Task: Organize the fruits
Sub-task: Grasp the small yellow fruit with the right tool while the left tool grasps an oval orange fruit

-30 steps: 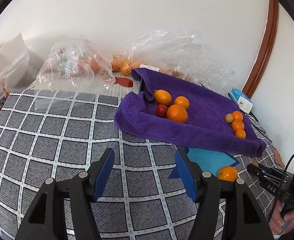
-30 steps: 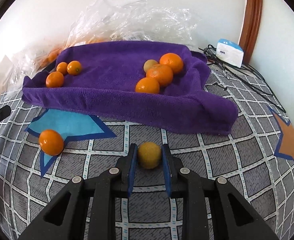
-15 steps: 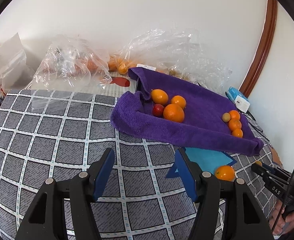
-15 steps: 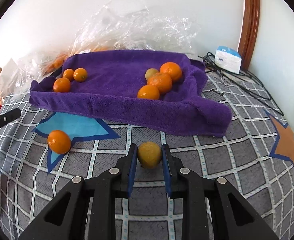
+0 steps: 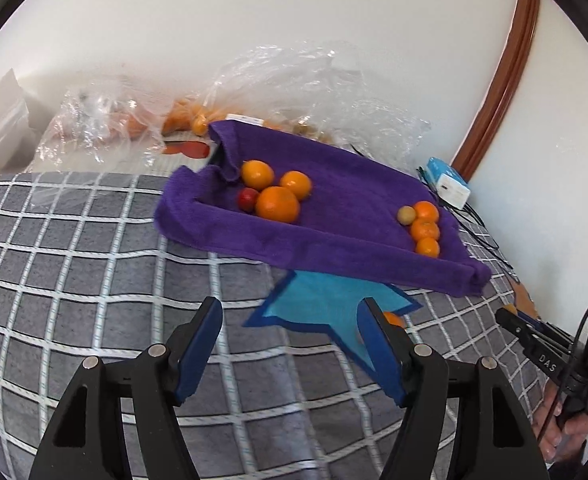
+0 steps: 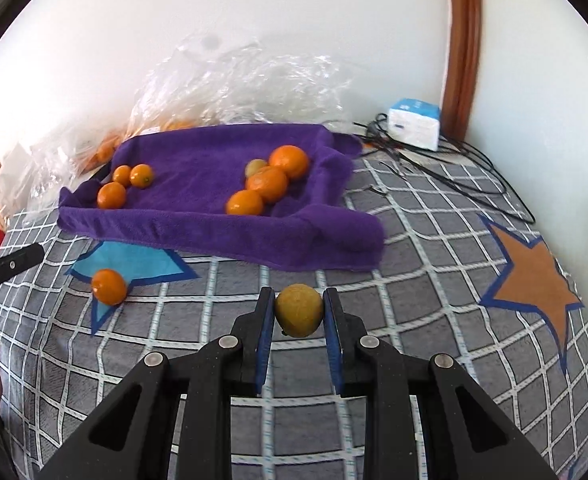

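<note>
Left gripper [image 5: 289,344] spread wide, right gripper [image 6: 298,312] clamped, level

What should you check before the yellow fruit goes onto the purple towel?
1. Right gripper shut on the yellow fruit: ok.
2. Fruit centred between the pads, not slipping: cannot tell.
3. Bare space on the towel between the two fruit piles: ok.
4. Left gripper open and out of the way: ok.
5. Loose orange on the blue star, off to the side of the path: ok.
6. Cables away from the towel: ok.
</note>
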A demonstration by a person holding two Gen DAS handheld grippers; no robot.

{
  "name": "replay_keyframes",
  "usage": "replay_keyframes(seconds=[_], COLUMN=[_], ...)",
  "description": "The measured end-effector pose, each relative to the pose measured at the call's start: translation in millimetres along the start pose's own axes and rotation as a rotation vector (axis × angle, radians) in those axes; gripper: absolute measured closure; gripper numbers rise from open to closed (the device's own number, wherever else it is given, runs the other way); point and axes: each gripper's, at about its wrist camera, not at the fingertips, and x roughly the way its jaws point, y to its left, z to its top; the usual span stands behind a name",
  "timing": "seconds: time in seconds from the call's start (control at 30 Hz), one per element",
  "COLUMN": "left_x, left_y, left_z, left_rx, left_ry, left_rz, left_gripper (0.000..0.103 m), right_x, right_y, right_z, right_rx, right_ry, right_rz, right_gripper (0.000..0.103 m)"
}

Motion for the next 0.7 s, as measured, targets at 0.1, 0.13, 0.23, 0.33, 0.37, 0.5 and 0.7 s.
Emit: replay_keyframes(seconds=[0.1,0.13,0.23,0.33,0.37,0.5,0.7], left_x=[5,8,17,28,32,46,50], left_y=[-14,-19,-33,-48,-53,-59,-55], left_z=[-2,-2,-4,-7,-8,-14,-19], left_rx=[-0.006,-0.008,-0.007,0.022,0.035,0.052,0.021], left_ry=[0.016,0.025,0.047,0.077,0.089,0.131,0.134], left_rz=[-0.012,-0.021,-0.044,-0.043,-0.038,-0.019,-0.026], left_gripper=[0.031,0.031,0.030,0.030,0.030,0.030,0.031], right_x=[-1,-2,-5,-7,-7,-6,-2], right_y=[-11,-14,-22,-29,-32,-39,-40], right_z=[-2,-2,-4,-6,-7,-8,-10], right_rx=[0.020,0.023,0.023,0.037,0.044,0.059,0.058], right_ry=[0.007,0.007,-0.003,-0.001,0.001,0.011,0.014], right_rz=[-0.008,-0.009,-0.019,-0.023,-0.022,-0.030,-0.034], right_gripper=[0.079,0.079,0.079,0.079,0.079,0.079,0.079])
